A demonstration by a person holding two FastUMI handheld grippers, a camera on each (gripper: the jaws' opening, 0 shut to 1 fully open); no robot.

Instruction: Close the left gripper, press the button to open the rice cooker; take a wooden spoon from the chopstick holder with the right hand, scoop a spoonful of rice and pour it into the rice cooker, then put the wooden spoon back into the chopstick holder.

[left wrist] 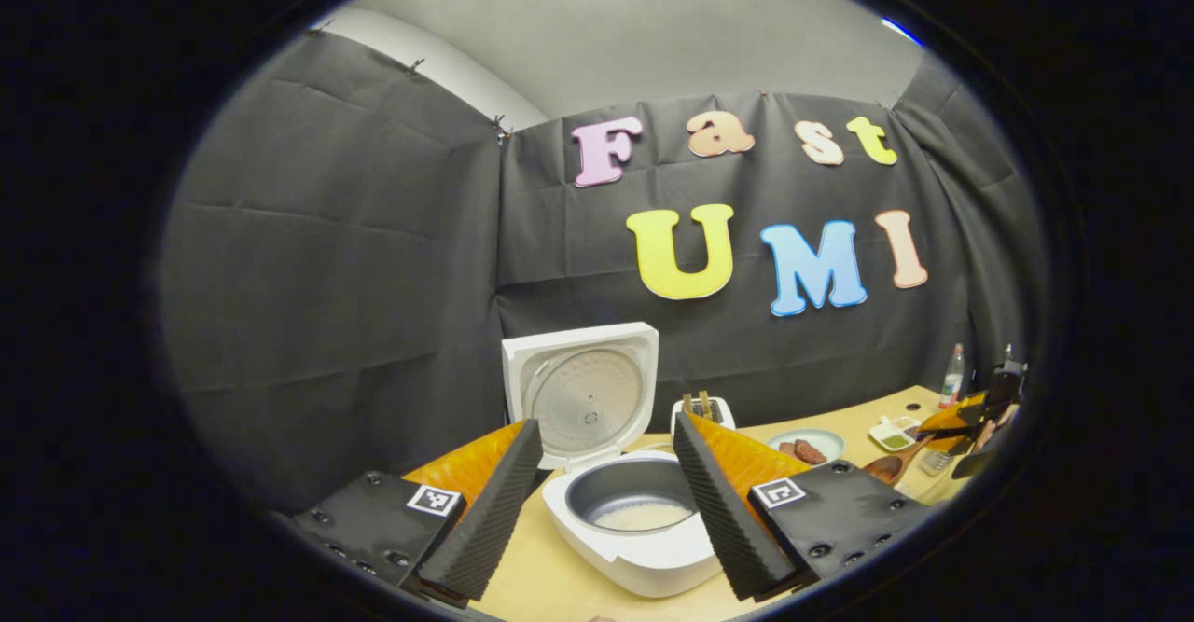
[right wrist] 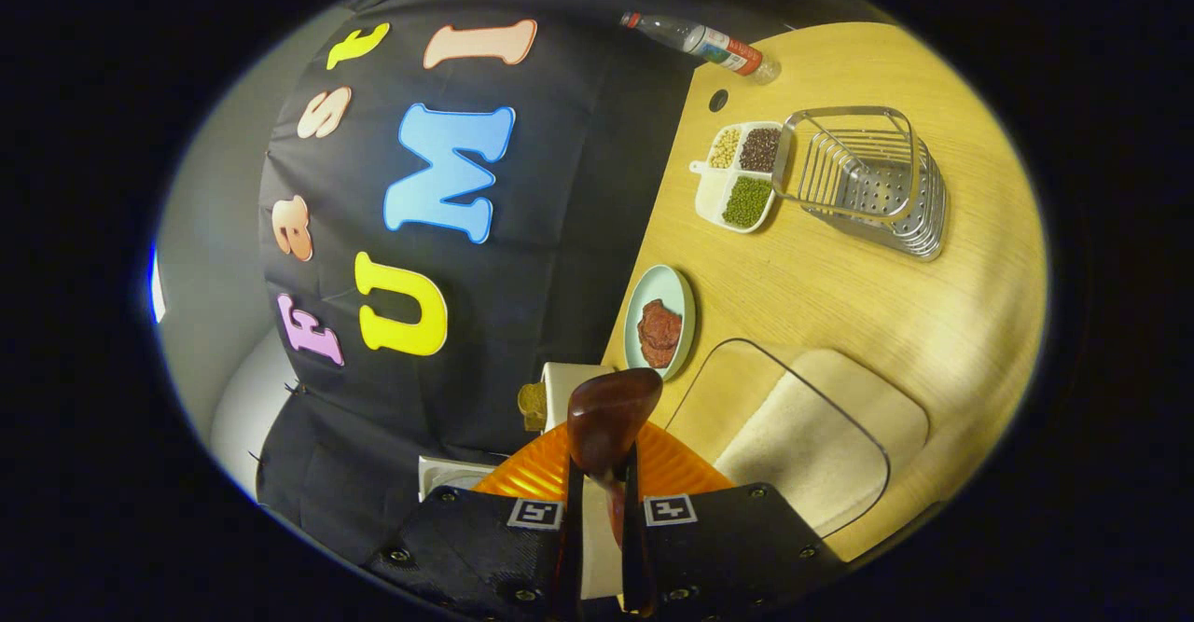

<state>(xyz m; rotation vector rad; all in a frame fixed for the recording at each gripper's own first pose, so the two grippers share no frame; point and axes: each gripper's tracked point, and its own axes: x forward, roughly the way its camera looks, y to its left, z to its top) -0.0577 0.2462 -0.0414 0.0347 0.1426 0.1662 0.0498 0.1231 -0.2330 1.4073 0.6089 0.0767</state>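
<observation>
Left gripper (left wrist: 597, 501) is spread wide at the bottom of the left gripper view, nothing between its ribbed pads, and the rice cooker (left wrist: 627, 510) sits in the gap w/ its lid (left wrist: 583, 393) flipped up and a layer of rice (left wrist: 644, 515) in the pot. Behind it, center frame, is the chopstick holder (left wrist: 701, 412), then a plate of meat (left wrist: 807, 445) to the right. Far right edge of that view you get the other gripper (left wrist: 970, 426) w/ the wooden spoon (left wrist: 886, 466), tiny and partly cut off. The right gripper view gives the close-up: right gripper (right wrist: 604, 510) pinched tight on the wooden spoon (right wrist: 608, 417) handle, bowl sticking up at bottom center; can't see inside the bowl from this angle. That view is rotated, so the table (right wrist: 839, 305) runs up the right side, w/ a glass dish of rice (right wrist: 812, 435) lower right, a divided bean tray (right wrist: 739, 174), a metal rack (right wrist: 867, 179) and a bottle (right wrist: 700, 41) up top. The holder (right wrist: 560, 393) is mostly hidden behind the spoon.
</observation>
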